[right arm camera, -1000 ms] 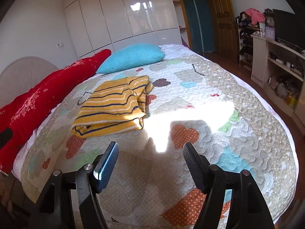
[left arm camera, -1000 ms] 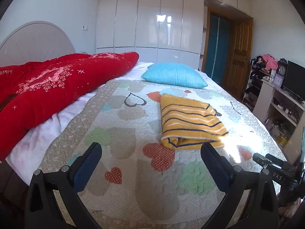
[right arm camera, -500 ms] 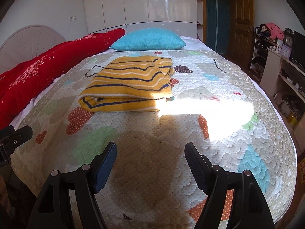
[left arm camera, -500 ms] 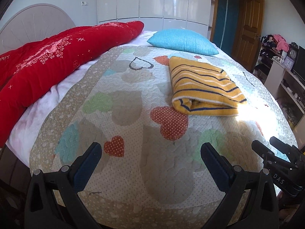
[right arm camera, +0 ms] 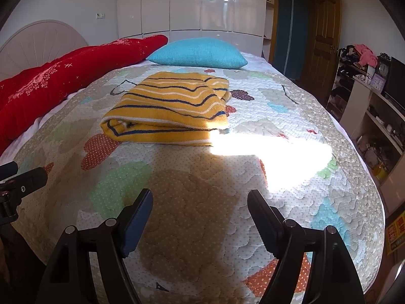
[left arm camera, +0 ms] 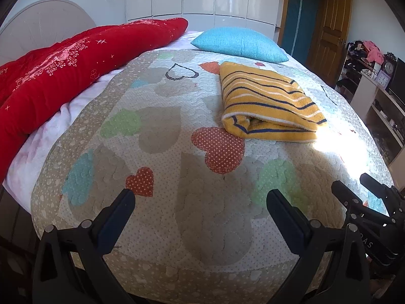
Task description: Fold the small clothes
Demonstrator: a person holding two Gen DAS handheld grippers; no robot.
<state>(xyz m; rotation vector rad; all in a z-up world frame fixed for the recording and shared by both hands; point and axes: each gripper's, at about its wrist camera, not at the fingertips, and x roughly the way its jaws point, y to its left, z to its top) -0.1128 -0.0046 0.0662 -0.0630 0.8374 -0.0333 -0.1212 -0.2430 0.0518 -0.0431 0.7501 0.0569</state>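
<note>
A folded yellow garment [left arm camera: 268, 101] with navy and white stripes lies on the heart-patterned quilt [left arm camera: 162, 131], in the middle of the bed; the right wrist view shows the same yellow garment [right arm camera: 167, 109] beyond the fingers. My left gripper [left arm camera: 201, 202] hovers open over the quilt's near end, well short of the garment, with nothing between its fingers. My right gripper [right arm camera: 200, 202] is also open and empty, its jaws still opening, over a shaded patch of quilt [right arm camera: 192, 217]. Each gripper shows at the edge of the other's view.
A red blanket [left arm camera: 58, 73] lies along the left side of the bed and a blue pillow [left arm camera: 240, 41] sits at its far end. Shelves with clutter [left arm camera: 379, 96] stand to the right, a wooden door [left arm camera: 329, 33] and white wardrobe behind.
Both views have tipped downward and come lower over the quilt's near end. The right view has rolled level. The right jaws have spread slightly. The garment has not moved.
</note>
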